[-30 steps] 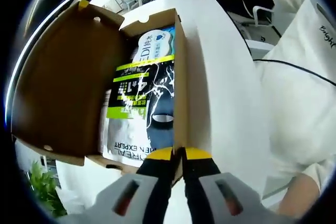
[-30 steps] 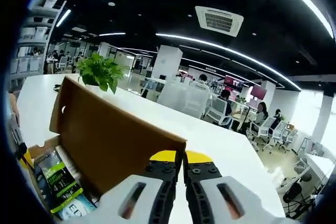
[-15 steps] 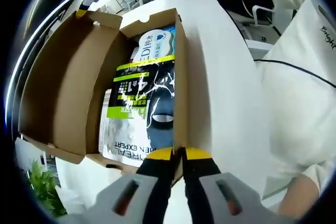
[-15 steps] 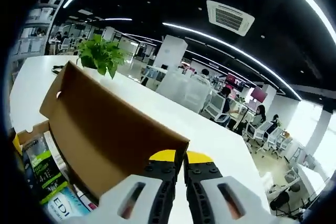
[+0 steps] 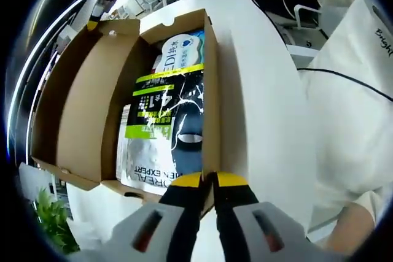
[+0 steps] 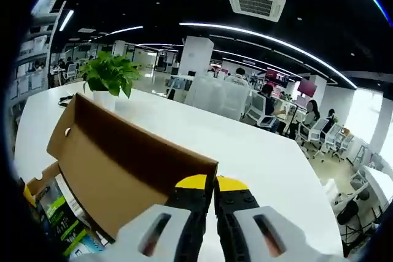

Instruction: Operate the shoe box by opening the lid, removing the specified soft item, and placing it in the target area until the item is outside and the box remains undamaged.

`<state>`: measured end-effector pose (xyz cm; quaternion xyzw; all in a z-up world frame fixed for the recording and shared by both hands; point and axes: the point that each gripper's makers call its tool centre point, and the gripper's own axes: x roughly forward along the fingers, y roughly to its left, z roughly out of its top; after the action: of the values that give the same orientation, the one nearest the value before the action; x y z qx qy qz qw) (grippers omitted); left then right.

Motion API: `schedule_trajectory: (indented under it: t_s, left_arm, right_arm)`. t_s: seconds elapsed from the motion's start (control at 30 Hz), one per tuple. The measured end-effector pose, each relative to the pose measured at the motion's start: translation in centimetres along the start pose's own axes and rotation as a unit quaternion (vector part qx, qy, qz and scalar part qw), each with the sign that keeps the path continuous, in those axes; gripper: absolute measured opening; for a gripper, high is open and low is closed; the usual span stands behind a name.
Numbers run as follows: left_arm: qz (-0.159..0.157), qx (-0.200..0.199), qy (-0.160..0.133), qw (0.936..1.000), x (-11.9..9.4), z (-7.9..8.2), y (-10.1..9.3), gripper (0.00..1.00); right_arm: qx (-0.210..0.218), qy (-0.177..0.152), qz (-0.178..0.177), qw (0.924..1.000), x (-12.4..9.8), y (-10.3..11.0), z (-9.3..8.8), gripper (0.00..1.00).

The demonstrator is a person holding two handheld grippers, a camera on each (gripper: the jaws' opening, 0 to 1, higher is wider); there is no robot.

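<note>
In the left gripper view, the left tongs (image 5: pixel 209 181) at bottom centre pinch the near wall of the open cardboard box (image 5: pixel 212 78), which sits mid-frame on the white bench (image 5: pixel 264 90). Soft packets (image 5: pixel 163 121) lie inside; the lid (image 5: pixel 77 102) opens leftward.

In the right gripper view, the right tongs (image 6: pixel 214 183) pinch the lid's edge (image 6: pixel 132 164) at lower centre. A potted plant (image 6: pixel 109 77) stands upper left.

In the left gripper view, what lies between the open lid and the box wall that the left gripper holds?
In the left gripper view, flat soft packets lie inside the box, between the lid and the wall that the left gripper pinches.
</note>
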<state>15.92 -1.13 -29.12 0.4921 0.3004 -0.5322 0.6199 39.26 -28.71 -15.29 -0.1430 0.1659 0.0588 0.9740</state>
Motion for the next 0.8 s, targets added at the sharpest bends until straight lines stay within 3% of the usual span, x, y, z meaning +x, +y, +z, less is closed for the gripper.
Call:
schedule_trajectory:
  t_s: [0.3, 0.47, 0.8]
  left_arm:
    - [0.003, 0.002, -0.002, 1.0, -0.1, -0.1, 0.0, 0.06]
    - [0.003, 0.0, -0.001, 1.0, -0.1, -0.1, 0.0, 0.06]
    - [0.003, 0.005, 0.002, 1.0, -0.1, -0.1, 0.0, 0.06]
  right_arm:
    - [0.004, 0.018, -0.001, 0.9998, 0.9, 0.4, -0.9, 0.01]
    - [-0.035, 0.026, -0.019, 0.9989, 1.7, 0.5, -1.4, 0.01]
    - [-0.042, 0.063, -0.016, 0.997, 4.3, 0.5, -2.9, 0.01]
